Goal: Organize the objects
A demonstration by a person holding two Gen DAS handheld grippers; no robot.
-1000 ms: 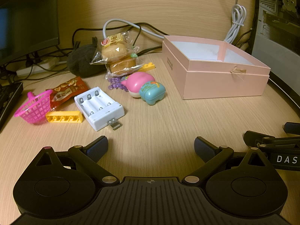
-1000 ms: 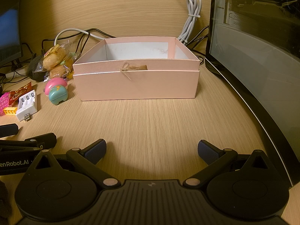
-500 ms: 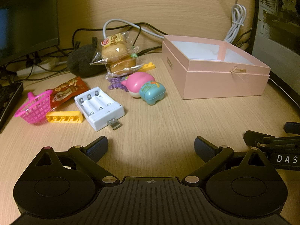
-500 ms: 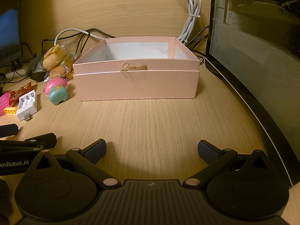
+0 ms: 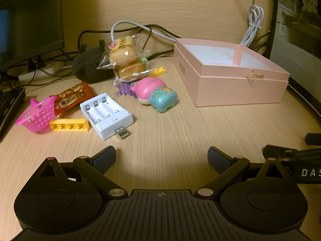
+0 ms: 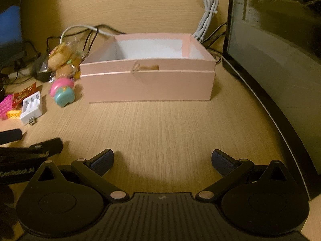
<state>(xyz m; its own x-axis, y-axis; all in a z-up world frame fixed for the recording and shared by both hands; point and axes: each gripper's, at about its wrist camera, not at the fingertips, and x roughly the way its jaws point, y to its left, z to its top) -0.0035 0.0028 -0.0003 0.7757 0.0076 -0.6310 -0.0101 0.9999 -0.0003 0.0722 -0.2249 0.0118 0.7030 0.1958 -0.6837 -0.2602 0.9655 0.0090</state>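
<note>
On the bench, both the left gripper and right gripper gape empty — the battery charger looks light, rigid, best pinched across its long sides.

Pink box: one, at 2 o'clock
Yellow bricks: two
Wrapped buns: two, stacked, 11 o'clock
Battery charger: one
Pink basket: one
Animal toys: two, touching
</note>
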